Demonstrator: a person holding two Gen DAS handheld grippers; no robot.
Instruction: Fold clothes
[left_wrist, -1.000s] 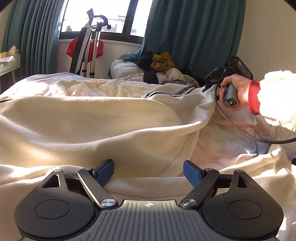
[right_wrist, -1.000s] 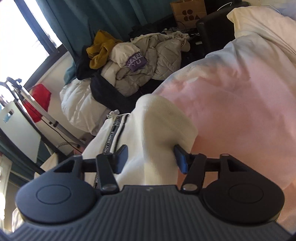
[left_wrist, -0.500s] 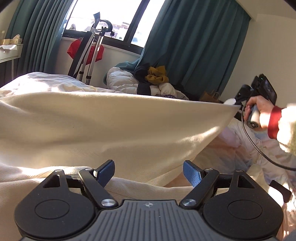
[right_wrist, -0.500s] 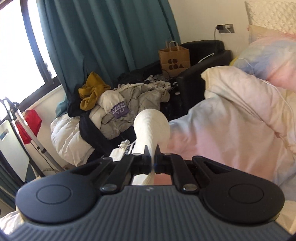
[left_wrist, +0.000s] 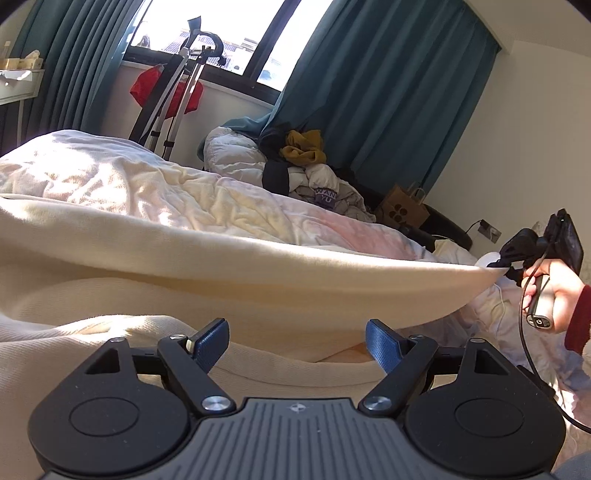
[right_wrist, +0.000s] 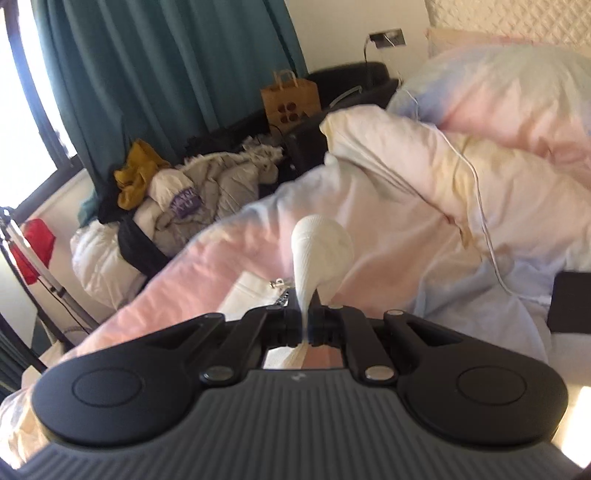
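Observation:
A cream ribbed garment (left_wrist: 229, 273) lies on the bed and stretches in a raised band toward the right. My left gripper (left_wrist: 297, 341) is open, its blue pads (left_wrist: 210, 341) wide apart just above the garment's near fold, holding nothing. My right gripper (right_wrist: 307, 321) is shut on the garment's white ribbed cuff (right_wrist: 319, 247), which bulges out past the jaws. In the left wrist view the right gripper (left_wrist: 508, 264) shows at the far right, holding the garment's end lifted off the bed.
A rumpled pastel duvet (left_wrist: 166, 192) covers the bed, with pillows (right_wrist: 509, 110) at its head. A white cable (right_wrist: 480, 206) trails across them. A pile of clothes (left_wrist: 303, 166) sits by teal curtains (left_wrist: 388, 92). A paper bag (right_wrist: 290, 99) and black chair stand beyond.
My right gripper closed on the cuff and drew it away to the right, pulling the garment taut and lifting its edge. My left gripper stayed open over the near fold.

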